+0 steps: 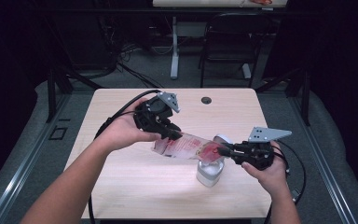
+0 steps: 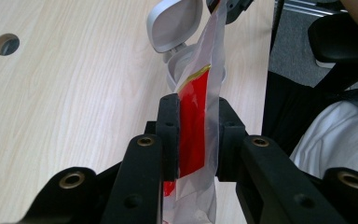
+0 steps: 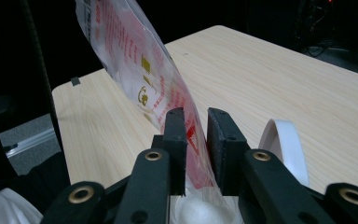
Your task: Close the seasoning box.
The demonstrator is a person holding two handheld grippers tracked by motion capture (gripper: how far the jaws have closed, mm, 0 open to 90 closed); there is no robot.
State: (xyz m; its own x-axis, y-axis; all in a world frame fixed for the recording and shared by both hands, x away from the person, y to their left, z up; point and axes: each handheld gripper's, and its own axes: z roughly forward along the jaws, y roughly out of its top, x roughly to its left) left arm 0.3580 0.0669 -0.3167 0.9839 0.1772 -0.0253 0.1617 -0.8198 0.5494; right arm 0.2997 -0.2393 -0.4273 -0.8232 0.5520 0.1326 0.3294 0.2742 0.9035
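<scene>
Pouch point(image 1: 186, 145) is stretched over the open jar point(image 1: 209, 172), slanting down toward it, likely to tip the contents in. Left gripper point(image 1: 170, 132) pinches the pouch's upper end, away from the jar, keeping it raised. Right gripper point(image 1: 223, 150) sits right above the jar; its jaws stand slightly parted around the pouch's lower end, film between them and touching one pad point(image 3: 177, 140), no firm squeeze. Jar lid point(image 2: 175, 23) is flipped back, mouth clear. Jar stands on the table point(image 1: 121, 177).

Left hand-held gripper point(image 1: 173, 132), centre frame: black body, brass-ringed screw holes, grey three-cornered plate, black cable trailing lower left. Right hand-held gripper point(image 1: 223, 150), centre right: identical build. Both forearms bare, without sleeves.
</scene>
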